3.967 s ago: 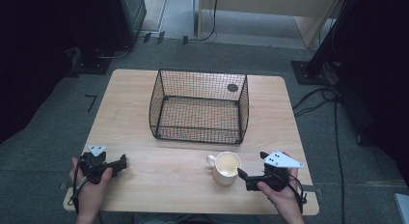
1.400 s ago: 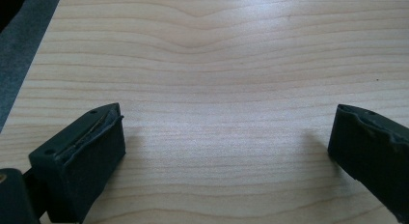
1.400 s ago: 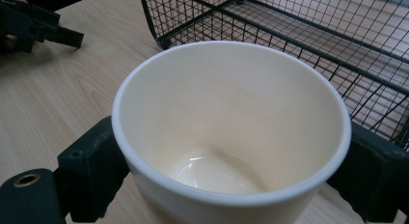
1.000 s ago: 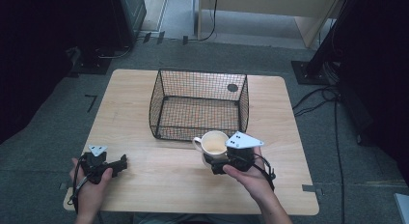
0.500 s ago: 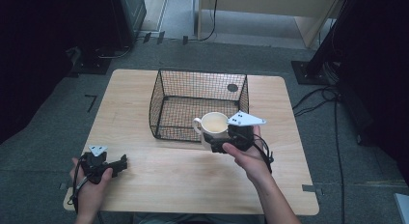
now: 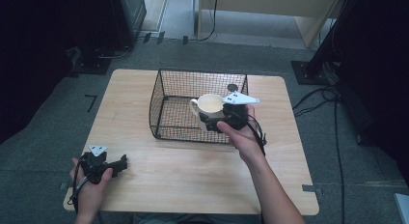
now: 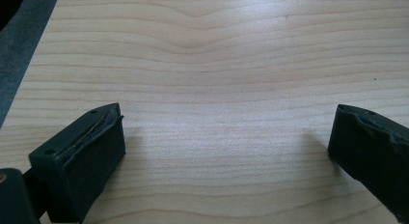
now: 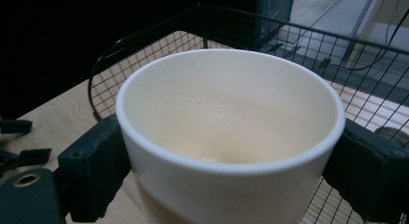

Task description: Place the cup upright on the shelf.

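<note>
A cream mug [image 6: 208, 106] [image 8: 231, 137] hangs upright over the black wire basket [image 6: 164, 105], its handle turned to the left. My right gripper [image 6: 215, 121] is shut on the mug's body, one jaw on each side, and holds it above the basket's front half. The mug is empty inside. Near the table's front left corner my left gripper [image 6: 119, 163] [image 7: 226, 151] rests in a hand, open, with bare wood between its jaws.
The basket's far wire wall [image 8: 308, 45] rises behind the mug. A small dark round mark [image 6: 232, 87] lies at the basket's back right. The light wooden table [image 6: 193, 171] ends close to the left gripper at its left edge.
My right gripper has carried the mug up from the table's front right and forward over the basket's near wall. The left gripper has stayed put.
</note>
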The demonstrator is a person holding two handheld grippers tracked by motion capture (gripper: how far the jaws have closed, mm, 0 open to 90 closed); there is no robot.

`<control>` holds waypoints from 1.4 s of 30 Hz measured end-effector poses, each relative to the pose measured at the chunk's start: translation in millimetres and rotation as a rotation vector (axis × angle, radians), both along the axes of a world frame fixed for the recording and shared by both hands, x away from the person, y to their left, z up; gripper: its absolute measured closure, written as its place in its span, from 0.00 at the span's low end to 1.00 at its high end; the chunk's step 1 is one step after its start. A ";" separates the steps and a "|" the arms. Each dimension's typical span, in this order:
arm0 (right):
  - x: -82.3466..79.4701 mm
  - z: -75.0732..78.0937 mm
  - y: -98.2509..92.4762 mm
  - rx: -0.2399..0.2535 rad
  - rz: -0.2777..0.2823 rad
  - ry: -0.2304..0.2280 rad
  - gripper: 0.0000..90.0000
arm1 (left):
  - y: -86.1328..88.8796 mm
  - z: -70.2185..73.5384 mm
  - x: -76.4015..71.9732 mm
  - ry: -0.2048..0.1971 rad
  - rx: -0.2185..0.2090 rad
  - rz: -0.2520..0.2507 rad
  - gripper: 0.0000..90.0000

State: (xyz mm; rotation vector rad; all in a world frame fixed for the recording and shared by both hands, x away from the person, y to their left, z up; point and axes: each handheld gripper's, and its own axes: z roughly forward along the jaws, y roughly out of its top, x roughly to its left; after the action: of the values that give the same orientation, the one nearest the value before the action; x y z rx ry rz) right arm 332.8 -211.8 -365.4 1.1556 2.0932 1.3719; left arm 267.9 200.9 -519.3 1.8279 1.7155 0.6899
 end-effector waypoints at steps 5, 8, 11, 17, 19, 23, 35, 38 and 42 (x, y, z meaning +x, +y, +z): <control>26.3 1.0 2.7 -0.004 -0.012 -0.009 0.11 | -0.1 0.0 0.0 0.001 0.000 -0.003 0.00; 35.2 -1.7 3.0 0.001 -0.009 -0.005 0.11 | 0.0 0.0 0.0 0.001 0.000 -0.004 0.00; 51.4 -9.7 5.8 -0.023 -0.020 -0.006 0.11 | 0.1 0.1 -0.1 0.002 0.001 -0.005 0.00; 67.1 -21.1 10.2 -0.039 -0.009 0.006 0.11 | 0.0 0.1 -0.1 0.002 0.001 -0.005 0.00; 76.6 -28.9 13.1 -0.059 -0.003 0.030 0.11 | 0.0 0.1 -0.1 0.002 0.001 -0.005 0.00; 87.5 -36.5 15.0 -0.061 -0.002 0.054 0.11 | 0.0 0.1 -0.1 0.002 0.000 -0.005 0.00; 115.2 -54.4 20.1 -0.130 0.044 0.143 0.11 | 0.0 0.0 -0.1 0.001 0.001 -0.008 0.00; 118.8 -61.0 21.5 -0.154 0.042 0.161 0.11 | 0.0 0.0 -0.1 0.001 0.002 -0.009 0.00; 122.6 -70.2 23.4 -0.180 0.057 0.201 0.11 | 0.0 0.1 -0.1 0.001 0.001 -0.009 0.00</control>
State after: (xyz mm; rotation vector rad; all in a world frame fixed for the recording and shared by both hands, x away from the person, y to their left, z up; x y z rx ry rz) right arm 455.4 -188.4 -435.6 1.2098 2.3519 1.1020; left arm 267.8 200.9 -519.2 1.8363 1.7071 0.6863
